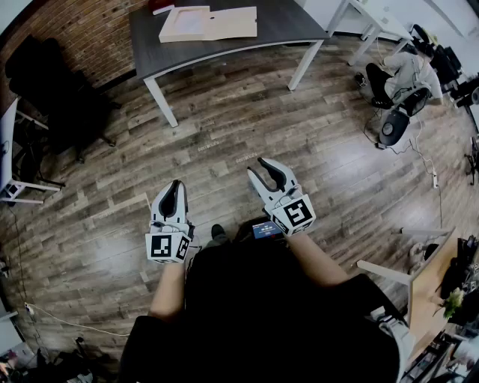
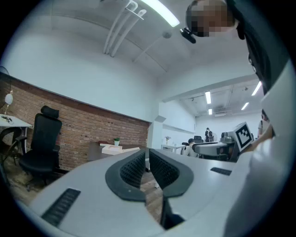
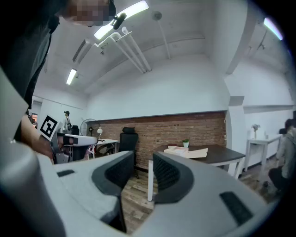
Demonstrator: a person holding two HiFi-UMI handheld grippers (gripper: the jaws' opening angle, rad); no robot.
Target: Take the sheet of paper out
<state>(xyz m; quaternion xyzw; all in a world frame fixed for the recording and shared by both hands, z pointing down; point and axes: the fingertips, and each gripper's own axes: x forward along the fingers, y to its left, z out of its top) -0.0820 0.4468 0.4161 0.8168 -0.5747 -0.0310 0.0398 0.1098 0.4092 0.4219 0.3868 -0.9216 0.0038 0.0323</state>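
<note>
A flat, pale cardboard folder (image 1: pixel 208 22) lies open on the dark grey table (image 1: pixel 224 46) at the far end of the room; no separate sheet of paper can be told apart from here. The folder also shows in the left gripper view (image 2: pixel 118 149) and the right gripper view (image 3: pixel 187 152). Both grippers are held level in front of the person's body, well short of the table. My left gripper (image 1: pixel 174 187) (image 2: pixel 147 155) has its jaws together with nothing in them. My right gripper (image 1: pixel 255 165) (image 3: pixel 143 162) stands open and empty.
A black office chair (image 1: pixel 52 82) and a white desk (image 1: pixel 11 149) stand at the left by the brick wall. A white table (image 1: pixel 374 22), a floor fan (image 1: pixel 393 126) and cables lie at the right. A wooden desk corner (image 1: pixel 426 284) is at the lower right.
</note>
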